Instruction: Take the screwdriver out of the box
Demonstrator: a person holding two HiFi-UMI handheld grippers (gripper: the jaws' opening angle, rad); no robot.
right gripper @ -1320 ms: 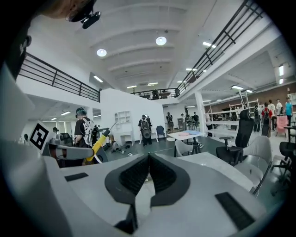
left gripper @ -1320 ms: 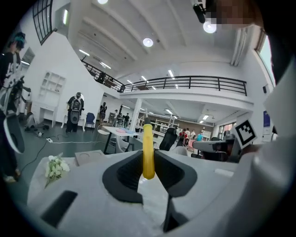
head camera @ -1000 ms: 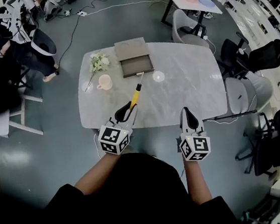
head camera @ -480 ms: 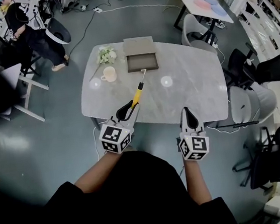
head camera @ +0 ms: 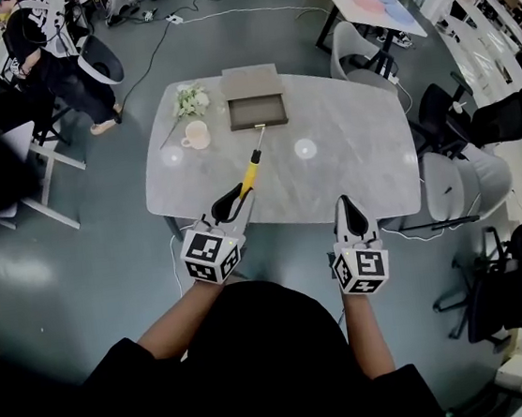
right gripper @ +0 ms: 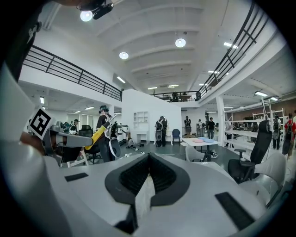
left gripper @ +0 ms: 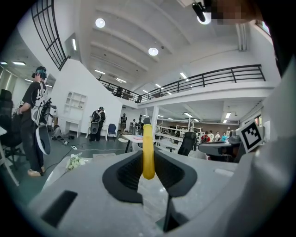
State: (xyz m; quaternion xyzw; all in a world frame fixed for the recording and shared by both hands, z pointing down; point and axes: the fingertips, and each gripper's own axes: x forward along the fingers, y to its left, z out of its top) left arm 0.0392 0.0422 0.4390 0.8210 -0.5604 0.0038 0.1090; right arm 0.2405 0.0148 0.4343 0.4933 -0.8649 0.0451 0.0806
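Left claw [head camera: 230, 203], pinching the screwdriver [head camera: 251, 173], is drawing it back from the box [head camera: 256, 111]; removal is looking nearly done. Right claw [head camera: 351, 218] is idling, pressed together.

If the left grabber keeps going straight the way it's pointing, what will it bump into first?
Probably the box. The left gripper holds the screwdriver, which aims at it, so the tip would arrive first. It might pass over the box instead; height is hard to judge.
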